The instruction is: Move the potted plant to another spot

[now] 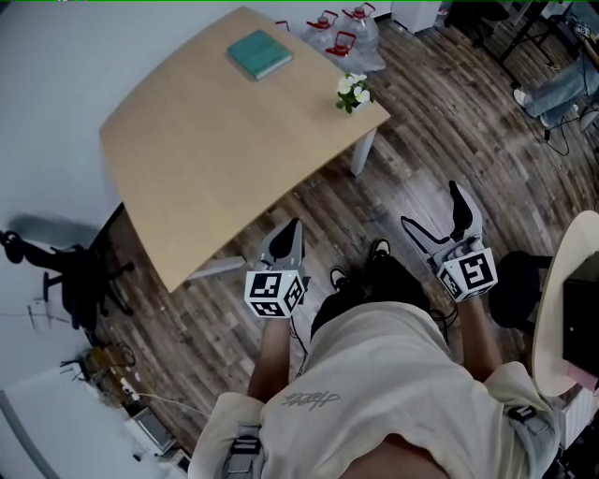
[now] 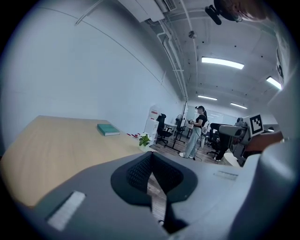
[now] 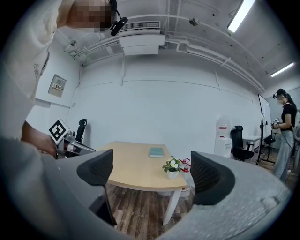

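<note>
The potted plant (image 1: 352,93), small with white flowers in a white pot, stands at the near right corner of the light wooden table (image 1: 206,140). It also shows in the left gripper view as the plant (image 2: 144,139) and in the right gripper view as the plant (image 3: 172,166). Both grippers hang over the floor in front of the table, well short of the plant. My left gripper (image 1: 290,231) is shut with nothing in it, its pads meeting (image 2: 151,171). My right gripper (image 1: 435,217) is open and empty (image 3: 152,173).
A teal book (image 1: 260,53) lies at the table's far side. Water jugs with red handles (image 1: 339,28) stand on the floor behind the table. A black office chair (image 1: 75,271) is at the left. A person (image 2: 194,133) stands farther off in the room.
</note>
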### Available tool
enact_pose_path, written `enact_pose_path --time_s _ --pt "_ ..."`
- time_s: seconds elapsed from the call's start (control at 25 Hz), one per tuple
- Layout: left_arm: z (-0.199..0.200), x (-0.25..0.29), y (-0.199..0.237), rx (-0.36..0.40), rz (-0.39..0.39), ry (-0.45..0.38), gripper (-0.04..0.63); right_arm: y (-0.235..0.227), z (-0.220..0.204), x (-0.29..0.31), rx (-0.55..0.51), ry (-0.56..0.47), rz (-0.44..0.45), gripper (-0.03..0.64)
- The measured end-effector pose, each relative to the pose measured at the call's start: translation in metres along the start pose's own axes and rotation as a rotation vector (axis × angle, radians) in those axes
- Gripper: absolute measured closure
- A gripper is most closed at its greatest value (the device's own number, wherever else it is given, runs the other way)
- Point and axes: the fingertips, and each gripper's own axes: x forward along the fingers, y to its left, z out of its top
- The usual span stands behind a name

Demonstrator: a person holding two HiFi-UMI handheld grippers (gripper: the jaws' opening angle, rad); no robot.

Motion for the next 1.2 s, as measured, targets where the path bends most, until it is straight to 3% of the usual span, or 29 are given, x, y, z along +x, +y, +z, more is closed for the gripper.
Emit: enact_pose_path --time_s 0.52,0.76,1.2 --pt "0.043 0.047 0.009 0.000 0.060 -0.003 0.580 -0.051 0.004 0.065 0.069 -0.060 0.064 0.107" --pt "0.071 0.091 0.001 -0.032 0.095 -0.023 0.580 -0.094 -0.012 0.091 0.040 -0.031 0.102 0.107" --pt "0.082 0.162 -0.026 0.012 0.206 0.029 0.580 -0.168 -0.039 0.133 0.063 0.018 0.229 0.107"
